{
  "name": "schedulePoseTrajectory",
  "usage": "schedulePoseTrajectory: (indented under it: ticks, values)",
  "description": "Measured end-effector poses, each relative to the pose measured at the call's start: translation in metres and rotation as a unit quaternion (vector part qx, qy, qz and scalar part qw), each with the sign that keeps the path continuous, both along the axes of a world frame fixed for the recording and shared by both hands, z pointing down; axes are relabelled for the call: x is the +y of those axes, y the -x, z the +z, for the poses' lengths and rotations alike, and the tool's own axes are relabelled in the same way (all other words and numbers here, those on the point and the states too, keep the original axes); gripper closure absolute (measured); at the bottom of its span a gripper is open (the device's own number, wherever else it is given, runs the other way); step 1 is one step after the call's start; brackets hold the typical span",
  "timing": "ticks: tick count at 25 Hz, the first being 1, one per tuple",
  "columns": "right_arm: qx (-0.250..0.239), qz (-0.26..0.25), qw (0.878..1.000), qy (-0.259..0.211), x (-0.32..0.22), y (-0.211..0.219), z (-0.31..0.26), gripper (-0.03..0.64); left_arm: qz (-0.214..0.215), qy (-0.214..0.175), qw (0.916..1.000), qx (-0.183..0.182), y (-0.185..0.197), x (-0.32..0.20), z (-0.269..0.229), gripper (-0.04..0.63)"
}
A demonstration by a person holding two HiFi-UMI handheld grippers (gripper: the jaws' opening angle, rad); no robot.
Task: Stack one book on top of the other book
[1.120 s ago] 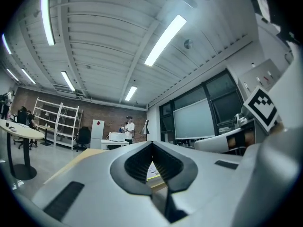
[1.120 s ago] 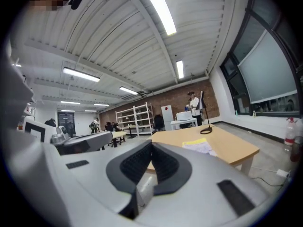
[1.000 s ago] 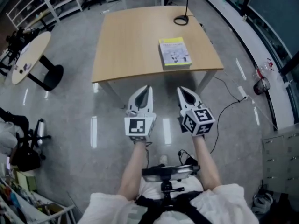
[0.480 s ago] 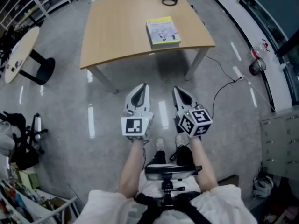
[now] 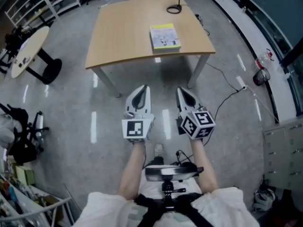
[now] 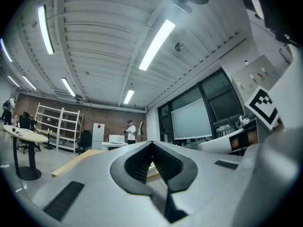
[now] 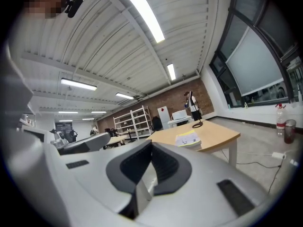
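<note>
Head view: left gripper (image 5: 144, 87) and right gripper (image 5: 181, 90) hang side by side over the floor (image 5: 71, 108), the fingers of each pressed together on nothing. At their 12 o'clock a yellow book (image 5: 165, 37) lies on the desk (image 5: 123, 37) near its front right corner. A lamp base (image 5: 173, 9) sits at the book's 12 o'clock.

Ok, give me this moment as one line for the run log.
left gripper: shut, empty, over floor | right gripper: shut, empty, over floor | book: flat on table, untouched
</note>
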State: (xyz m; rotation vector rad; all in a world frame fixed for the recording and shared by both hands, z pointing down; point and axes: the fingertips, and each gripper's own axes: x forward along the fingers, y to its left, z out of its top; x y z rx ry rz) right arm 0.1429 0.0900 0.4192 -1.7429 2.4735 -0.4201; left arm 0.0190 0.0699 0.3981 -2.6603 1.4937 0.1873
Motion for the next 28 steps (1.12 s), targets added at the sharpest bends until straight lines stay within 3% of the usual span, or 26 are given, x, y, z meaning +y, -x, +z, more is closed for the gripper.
schedulePoseTrajectory:
  ticks: [3,7,14,20,28]
  values:
    - [0.005,-0.016,1.000,-0.010,0.019,-0.013,-0.004,0.617,-0.025,-0.003,0.9997,-0.001,-0.010,0.024,-0.003,0.584]
    - [0.001,-0.032,0.999,-0.017,0.057,-0.020,-0.005,0.616,-0.045,0.025,0.9987,0.002,-0.013,0.063,0.010,0.584]
    - [0.017,-0.054,0.998,-0.013,0.157,-0.052,0.014,0.615,-0.095,0.051,0.9938,0.029,-0.026,0.160,0.027,0.584]
    - [0.015,-0.062,0.998,-0.016,0.226,-0.063,0.009,0.615,-0.090,0.064,0.9939,0.009,-0.051,0.237,0.038,0.584]
    - [0.023,-0.072,0.997,-0.033,0.255,-0.043,-0.007,0.615,-0.065,0.057,0.9962,0.008,-0.046,0.257,0.018,0.584]
